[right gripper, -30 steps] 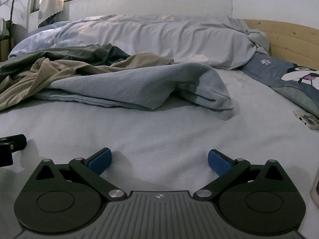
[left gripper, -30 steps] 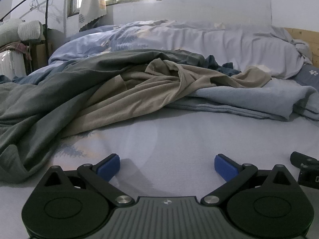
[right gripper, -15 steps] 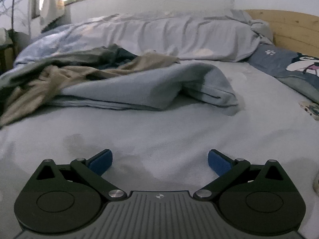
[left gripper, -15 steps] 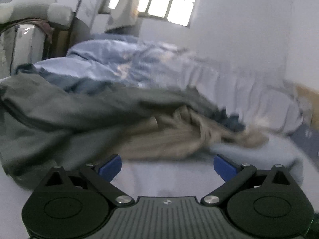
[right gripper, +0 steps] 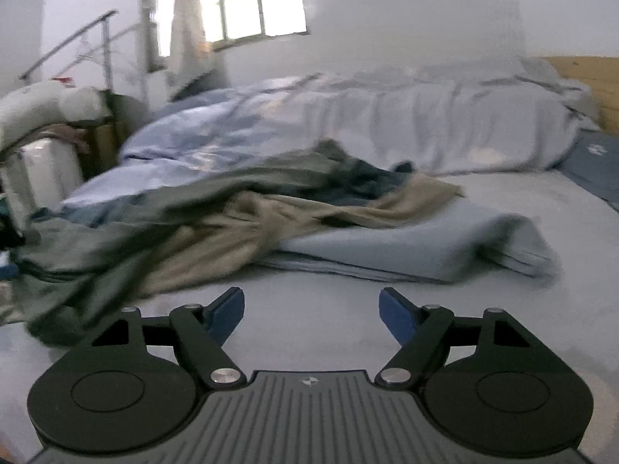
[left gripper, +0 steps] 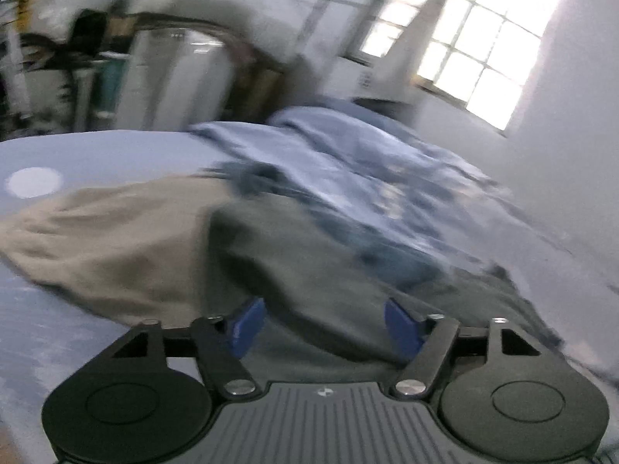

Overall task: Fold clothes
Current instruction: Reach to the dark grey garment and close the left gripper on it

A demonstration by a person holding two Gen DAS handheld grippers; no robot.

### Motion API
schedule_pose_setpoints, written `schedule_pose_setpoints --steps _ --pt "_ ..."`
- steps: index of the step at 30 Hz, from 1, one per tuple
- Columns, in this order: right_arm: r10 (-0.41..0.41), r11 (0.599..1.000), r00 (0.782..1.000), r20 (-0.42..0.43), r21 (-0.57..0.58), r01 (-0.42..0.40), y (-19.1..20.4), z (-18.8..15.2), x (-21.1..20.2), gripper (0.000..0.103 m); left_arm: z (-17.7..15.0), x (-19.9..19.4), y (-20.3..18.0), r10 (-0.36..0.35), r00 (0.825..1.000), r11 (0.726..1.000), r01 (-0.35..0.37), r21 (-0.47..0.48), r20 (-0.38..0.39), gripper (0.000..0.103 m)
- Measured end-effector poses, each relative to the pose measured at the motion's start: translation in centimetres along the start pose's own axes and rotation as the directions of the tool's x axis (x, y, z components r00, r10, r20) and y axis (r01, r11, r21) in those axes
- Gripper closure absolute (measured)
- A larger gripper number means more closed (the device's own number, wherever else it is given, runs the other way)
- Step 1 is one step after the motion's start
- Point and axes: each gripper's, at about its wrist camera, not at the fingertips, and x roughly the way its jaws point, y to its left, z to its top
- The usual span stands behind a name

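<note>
Clothes: rumpled soft heap, grey garment [left gripper: 309,270], tan garment [right gripper: 271,216], on bed [right gripper: 329,309]
Left gripper [left gripper: 324,323]: jaws closing, grey cloth between
Right gripper [right gripper: 311,311]: jaws closing, apart, empty

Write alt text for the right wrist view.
The right gripper, blue-padded jaws closing on nothing, hovers over a pale blue bedsheet. Ahead lies a rumpled heap: dark green garment, tan garment, folded light blue cloth.
</note>
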Motion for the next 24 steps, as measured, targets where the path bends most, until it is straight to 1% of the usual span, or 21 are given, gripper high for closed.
schedule_pose_setpoints --steps 3,4,6,9,11,13,15,16,18,20,23,24 --pt "0.057 0.998 0.998 0.009 -0.041 -0.057 2.4 0.3 0.1 0.023 0.7 0.6 2.8 0.086 0.996 0.996 -0.086 -0.021 0.014 0.052" --pt "0.073 0.996 0.997 0.010 -0.053 -0.073 3.1 0.4 0.0 0.023 0.8 0.8 3.2 0.097 0.995 0.995 -0.097 -0.016 0.015 0.053" --pt "0.111 0.991 0.994 0.010 -0.079 -0.110 4.7 0.4 0.1 0.024 0.8 1.2 3.8 0.102 0.995 0.995 -0.102 -0.002 0.010 0.056" --pt "0.152 0.981 0.988 0.006 -0.126 -0.151 6.7 0.5 -0.5 0.025 1.0 1.9 4.1 0.095 0.995 0.995 -0.095 0.022 0.008 0.056" --pt "0.158 0.978 0.987 0.005 -0.139 -0.156 7.6 0.6 -0.8 0.025 1.1 2.6 4.2 0.087 0.996 0.996 -0.087 0.029 -0.001 0.056" --pt "0.161 0.977 0.987 0.000 -0.140 -0.160 7.9 0.8 -1.1 0.025 1.1 3.3 4.2 0.074 0.997 0.997 -0.073 0.029 -0.012 0.064" --pt "0.165 0.976 0.986 -0.001 -0.144 -0.163 8.0 1.1 -1.6 0.025 0.9 3.7 4.0 0.053 0.998 0.998 -0.052 0.040 -0.018 0.075" --pt "0.166 0.975 0.986 0.000 -0.149 -0.164 8.1 1.3 -1.9 0.025 0.9 3.9 3.9 0.045 0.999 0.998 -0.044 0.048 -0.017 0.078" --pt "0.166 0.974 0.986 0.003 -0.158 -0.163 8.1 1.6 -2.5 0.025 0.7 4.0 3.6 0.044 0.999 0.997 -0.043 0.060 -0.016 0.089" --pt "0.160 0.976 0.987 0.010 -0.155 -0.156 7.9 2.0 -3.1 0.025 0.7 3.8 3.6 0.053 0.998 0.997 -0.053 0.053 -0.013 0.100" --pt "0.156 0.978 0.988 0.024 -0.142 -0.151 7.6 2.4 -3.7 0.025 0.6 3.2 3.3 0.034 0.999 0.998 -0.034 0.048 0.002 0.102" --pt "0.154 0.979 0.988 0.027 -0.139 -0.149 7.4 2.5 -3.8 0.025 0.6 2.8 3.0 0.013 1.000 0.998 -0.013 0.056 0.009 0.103"
